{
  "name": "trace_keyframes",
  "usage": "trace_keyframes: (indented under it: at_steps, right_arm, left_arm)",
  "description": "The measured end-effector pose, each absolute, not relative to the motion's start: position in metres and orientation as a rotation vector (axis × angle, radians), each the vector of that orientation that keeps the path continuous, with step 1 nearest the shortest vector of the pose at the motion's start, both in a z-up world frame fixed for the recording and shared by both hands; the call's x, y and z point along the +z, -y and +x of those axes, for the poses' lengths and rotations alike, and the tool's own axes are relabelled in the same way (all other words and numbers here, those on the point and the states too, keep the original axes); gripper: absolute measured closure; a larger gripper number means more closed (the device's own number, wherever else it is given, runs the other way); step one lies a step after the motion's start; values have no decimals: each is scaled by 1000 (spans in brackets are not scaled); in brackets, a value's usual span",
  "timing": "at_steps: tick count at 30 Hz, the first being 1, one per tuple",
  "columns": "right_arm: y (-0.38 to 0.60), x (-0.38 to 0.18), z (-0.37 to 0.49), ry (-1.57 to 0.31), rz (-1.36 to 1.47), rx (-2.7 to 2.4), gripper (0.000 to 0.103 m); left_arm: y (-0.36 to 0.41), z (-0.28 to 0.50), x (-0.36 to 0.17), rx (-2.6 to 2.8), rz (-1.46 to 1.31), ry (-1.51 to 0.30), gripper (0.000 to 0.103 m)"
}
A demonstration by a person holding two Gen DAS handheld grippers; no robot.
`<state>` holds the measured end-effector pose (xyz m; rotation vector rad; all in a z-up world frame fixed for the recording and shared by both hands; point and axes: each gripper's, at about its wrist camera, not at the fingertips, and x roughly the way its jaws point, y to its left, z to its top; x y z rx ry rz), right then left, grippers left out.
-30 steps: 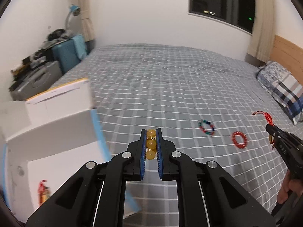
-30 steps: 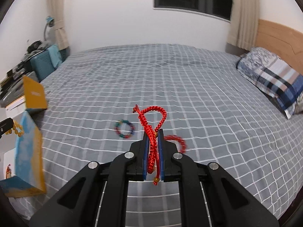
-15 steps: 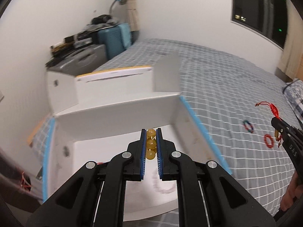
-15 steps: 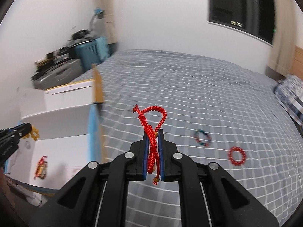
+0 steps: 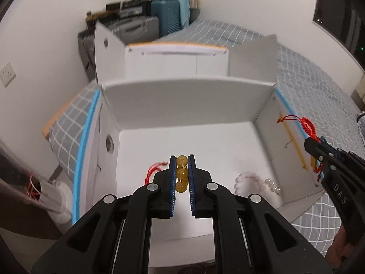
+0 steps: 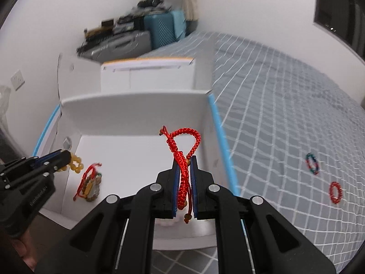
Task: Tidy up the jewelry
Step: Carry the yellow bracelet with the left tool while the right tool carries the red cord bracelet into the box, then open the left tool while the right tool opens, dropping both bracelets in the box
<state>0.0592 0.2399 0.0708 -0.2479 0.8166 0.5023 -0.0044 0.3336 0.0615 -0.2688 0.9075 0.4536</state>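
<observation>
Left-wrist view: left tongs (image 5: 182, 171) pinch the amber bead bracelet (image 5: 182, 173), hard, slick beads, over the white box (image 5: 182, 105). Right tongs (image 6: 184, 175) clamp the red braided cord bracelet (image 6: 182, 150), soft and light, best held at its knot.

Matt white cardboard box (image 5: 187, 105) with blue tape edges. Glossy, translucent amber beads (image 5: 182, 171) between matt black plastic jaws with ribbed blue pads. Braided red cord bracelet (image 6: 182, 159), rough-textured, in the other jaws. Soft grey checked cloth bedcover (image 6: 285, 114) right of them.
</observation>
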Motion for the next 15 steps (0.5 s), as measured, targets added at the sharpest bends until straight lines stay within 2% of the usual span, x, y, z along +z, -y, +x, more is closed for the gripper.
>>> trace_keyframes:
  at_steps: [5, 15]
  right_arm:
    - [-259, 46, 68, -916, -278, 502, 95]
    - [-267, 24, 71, -987, -303, 500, 95]
  left_arm:
    - [-338, 2, 41, 456, -291, -974, 94]
    - [-347, 4, 28, 470, -303, -1021, 94]
